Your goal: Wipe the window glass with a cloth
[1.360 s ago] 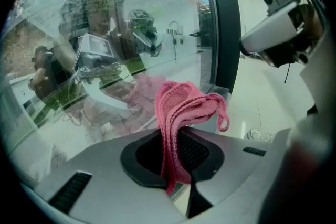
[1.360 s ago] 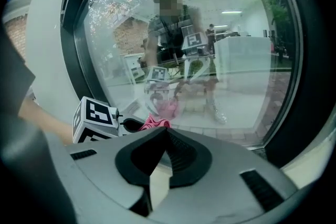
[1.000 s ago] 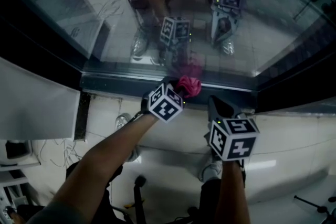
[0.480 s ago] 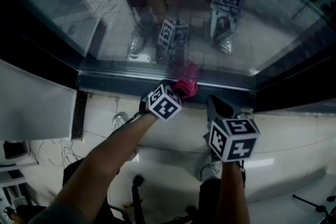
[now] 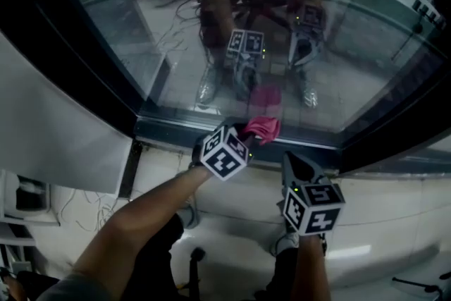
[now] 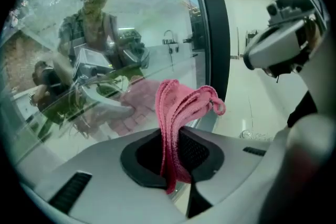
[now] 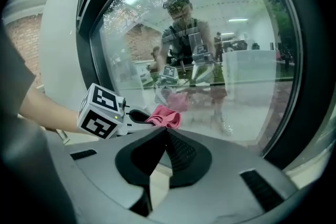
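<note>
In the head view, your left hand-held gripper (image 5: 248, 134) sits at the centre of the frame, its marker cube turned up toward you. It is clamped on the pink cloth (image 5: 262, 127). The cloth bunches out past the jaw tips, right at the lower edge of the window glass (image 5: 331, 74), over the dark frame bar (image 5: 176, 129). A faint pink reflection of the cloth shows in the pane just above it. Your right hand-held gripper (image 5: 291, 164) is lower and to the right, near the left one but apart from it, and short of the glass.

In the left gripper view, the jaws are pressed together on the cloth (image 6: 178, 113). Its folded layers rise from between them at the lower centre and flop over to the right. The glass (image 6: 105, 50) fills the upper left of the frame, and the cloth's top is close against it; you cannot tell whether it touches.

In the right gripper view, your right hand-held gripper (image 7: 166, 138) has its jaws closed tip to tip, with nothing between them. Beyond them, at left of centre, is the left hand-held gripper (image 7: 137, 116) with its cube, and the cloth (image 7: 166, 117) sticks out toward the glass (image 7: 220, 71), which takes up most of the frame.
</note>
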`<state>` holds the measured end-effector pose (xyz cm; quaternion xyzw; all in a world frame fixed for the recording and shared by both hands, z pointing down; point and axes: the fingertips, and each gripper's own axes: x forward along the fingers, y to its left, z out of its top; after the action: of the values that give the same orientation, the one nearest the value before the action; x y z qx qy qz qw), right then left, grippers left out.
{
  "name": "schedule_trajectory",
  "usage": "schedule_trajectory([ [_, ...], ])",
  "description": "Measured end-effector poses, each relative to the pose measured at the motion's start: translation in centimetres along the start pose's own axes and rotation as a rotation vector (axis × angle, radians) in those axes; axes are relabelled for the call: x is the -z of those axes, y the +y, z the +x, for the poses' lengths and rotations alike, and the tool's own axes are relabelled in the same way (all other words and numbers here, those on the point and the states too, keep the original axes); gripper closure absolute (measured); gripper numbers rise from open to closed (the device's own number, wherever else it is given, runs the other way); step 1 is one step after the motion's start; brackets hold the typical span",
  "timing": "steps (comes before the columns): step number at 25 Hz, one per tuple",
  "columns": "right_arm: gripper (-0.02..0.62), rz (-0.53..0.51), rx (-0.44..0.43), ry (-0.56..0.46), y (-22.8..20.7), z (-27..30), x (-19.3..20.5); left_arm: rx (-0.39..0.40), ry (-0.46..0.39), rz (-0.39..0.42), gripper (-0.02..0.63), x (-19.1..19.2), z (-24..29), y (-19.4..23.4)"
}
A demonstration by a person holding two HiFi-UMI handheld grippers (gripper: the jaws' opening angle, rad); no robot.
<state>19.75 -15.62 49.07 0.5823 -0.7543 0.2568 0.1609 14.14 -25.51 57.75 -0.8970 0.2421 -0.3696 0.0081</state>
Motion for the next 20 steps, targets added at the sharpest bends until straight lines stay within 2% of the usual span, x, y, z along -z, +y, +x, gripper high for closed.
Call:
schedule_trajectory([
  [9, 0.595, -0.128, 0.03, -0.163, 3.2, -6.1, -9.9, -0.08, -0.202, 0.101, 0.548, -10.9, -10.2, 2.3],
  [20, 0.595, -0.234, 0.035, -0.29, 9.0, -13.6, -17.8, -0.264, -0.414, 0.195, 0.548, -23.1, -26.5, 7.0],
])
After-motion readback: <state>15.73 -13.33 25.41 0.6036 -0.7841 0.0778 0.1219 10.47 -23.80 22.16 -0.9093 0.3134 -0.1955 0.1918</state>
